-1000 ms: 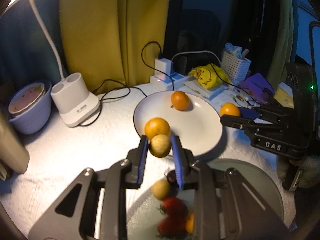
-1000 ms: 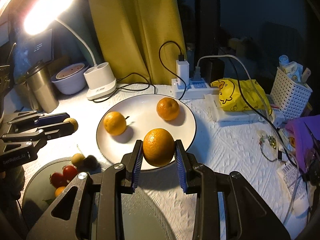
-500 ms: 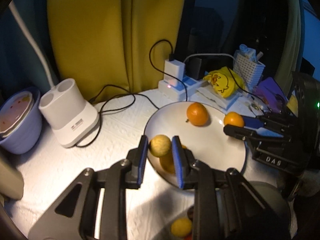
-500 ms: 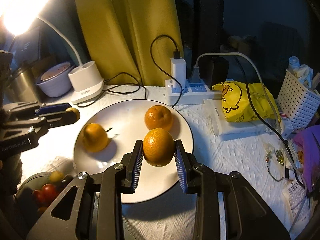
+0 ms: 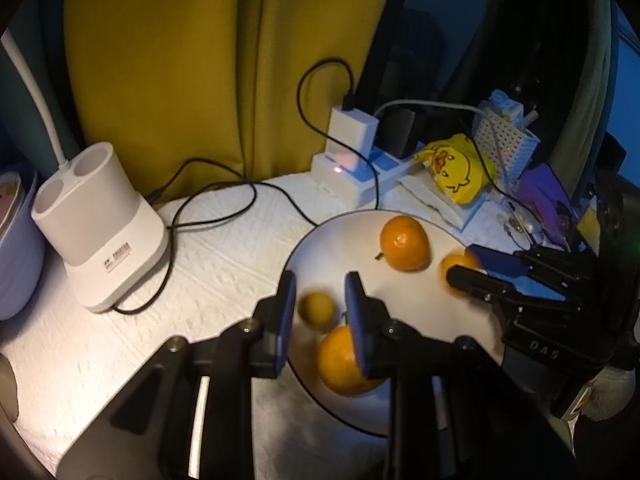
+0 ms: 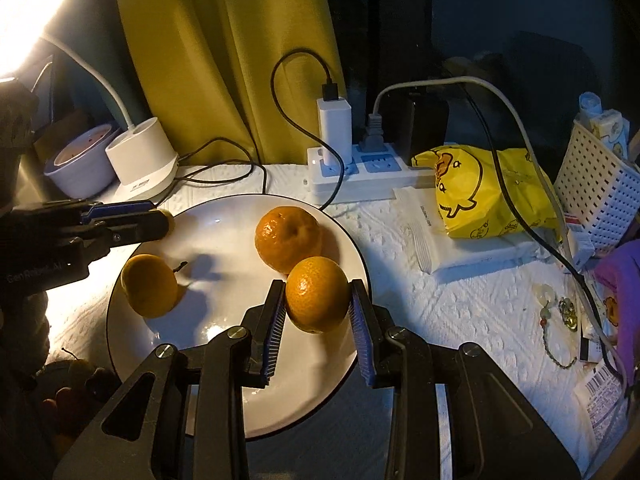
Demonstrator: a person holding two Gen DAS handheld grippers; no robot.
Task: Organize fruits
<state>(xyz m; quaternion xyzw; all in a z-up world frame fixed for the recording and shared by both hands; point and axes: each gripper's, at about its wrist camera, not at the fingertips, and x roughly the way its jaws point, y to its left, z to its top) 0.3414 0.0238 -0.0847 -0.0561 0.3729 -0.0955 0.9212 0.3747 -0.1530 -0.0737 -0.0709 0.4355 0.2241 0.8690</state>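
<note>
Right gripper (image 6: 316,304) grips orange (image 6: 316,300), stem-end toward camera.

1. Small yellow fruit (image 5: 317,308) between the left hand-held gripper (image 5: 320,304) fingers: blurred; contact with either pad cannot be told.
2. Orange (image 5: 346,360) on the white plate (image 5: 420,300): partly hidden behind the right-side finger.
3. Orange (image 5: 460,266) in the right hand-held gripper (image 5: 466,262) (left wrist view): blurred and half covered.
4. Dark fruits (image 6: 76,376) at lower left: too dim to identify.
5. Lavender bowl (image 5: 18,240): cut off by the frame edge.
</note>
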